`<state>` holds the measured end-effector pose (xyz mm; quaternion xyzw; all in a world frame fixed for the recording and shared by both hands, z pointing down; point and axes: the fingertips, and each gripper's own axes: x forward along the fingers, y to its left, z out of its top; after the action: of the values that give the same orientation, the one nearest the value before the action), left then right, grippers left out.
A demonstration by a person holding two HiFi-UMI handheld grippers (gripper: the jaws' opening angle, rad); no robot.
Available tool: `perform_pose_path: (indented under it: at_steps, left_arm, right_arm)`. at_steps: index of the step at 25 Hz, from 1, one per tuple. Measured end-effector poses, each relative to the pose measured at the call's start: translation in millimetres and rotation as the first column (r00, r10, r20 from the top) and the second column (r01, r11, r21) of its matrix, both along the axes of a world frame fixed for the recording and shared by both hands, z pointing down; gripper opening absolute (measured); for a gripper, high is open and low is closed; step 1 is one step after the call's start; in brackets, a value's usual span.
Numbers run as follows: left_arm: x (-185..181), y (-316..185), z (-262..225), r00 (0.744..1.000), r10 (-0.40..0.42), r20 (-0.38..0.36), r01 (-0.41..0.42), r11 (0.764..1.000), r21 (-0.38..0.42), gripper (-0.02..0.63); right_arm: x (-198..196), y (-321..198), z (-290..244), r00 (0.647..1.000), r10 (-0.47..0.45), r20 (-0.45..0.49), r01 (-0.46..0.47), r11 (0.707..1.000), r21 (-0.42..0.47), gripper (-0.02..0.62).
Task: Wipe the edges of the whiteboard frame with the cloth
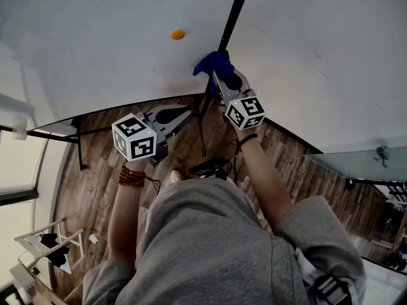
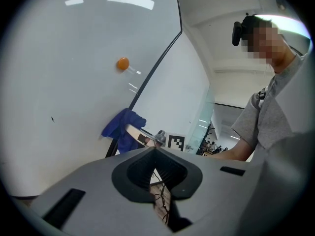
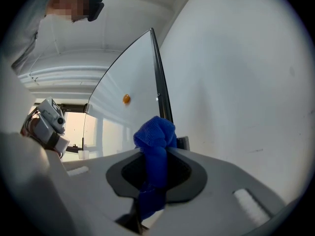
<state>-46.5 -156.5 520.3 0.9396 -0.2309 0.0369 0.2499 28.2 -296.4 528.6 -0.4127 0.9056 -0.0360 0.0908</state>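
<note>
the right gripper (image 1: 217, 75) has its jaws clenched on the blue cloth (image 3: 155, 136), which bunches out past the tips and hangs down between them. in the head view the wad sits right at the black frame strip (image 1: 234, 11) on the right-hand side of the whiteboard (image 1: 95, 37), and appears to touch it close to the strip's lower end. the strip's long axis runs from the cloth straight up and away toward the top of the picture, so most of its length lies ahead of the jaws rather than to either side. the coming move is probably a slide along that line with the wad kept on the strip. the left gripper (image 2: 154, 151) has its jaws closed together with nothing in them. it hangs lower, near the dark bottom edge (image 1: 127, 108) of the board and apart from the cloth, so the right hand is plainly the nearer one. for room, the board face to the left of the strip is bare apart from a small orange magnet (image 1: 178, 35) (well clear of the edge). a pale wall (image 3: 236, 82) lies to the right, and how much gap it leaves behind the strip cannot be told. below, the stand legs (image 1: 202, 132) and wooden floor (image 1: 89, 170) show.
</note>
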Motion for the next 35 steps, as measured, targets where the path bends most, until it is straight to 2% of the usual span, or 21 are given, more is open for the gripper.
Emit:
perform_pose_path:
  at_steps: [3, 8, 28, 35]
  left_arm:
    - [5, 1, -1, 1.000, 0.009, -0.006, -0.009, 1.000, 0.000, 0.009]
    - [5, 1, -3, 1.000, 0.000, -0.010, 0.000, 1.000, 0.003, 0.009]
    - [-3, -11, 3, 0.998, -0.060, 0.025, 0.060, 0.998, 0.001, 0.009]
    - [-5, -11, -1, 0.996, -0.084, -0.005, 0.084, 0.996, -0.010, 0.009]
  right_arm:
    - [2, 0, 7, 1.000, 0.008, 0.029, -0.007, 0.999, -0.034, 0.078]
    - [3, -1, 24, 1.000, 0.001, 0.020, 0.001, 0.996, -0.085, 0.077]
    - [2, -4, 63, 0.998, -0.066, -0.002, 0.065, 0.982, -0.175, 0.077]
    - [2, -5, 73, 0.997, -0.077, 0.005, 0.077, 0.980, -0.182, 0.077]
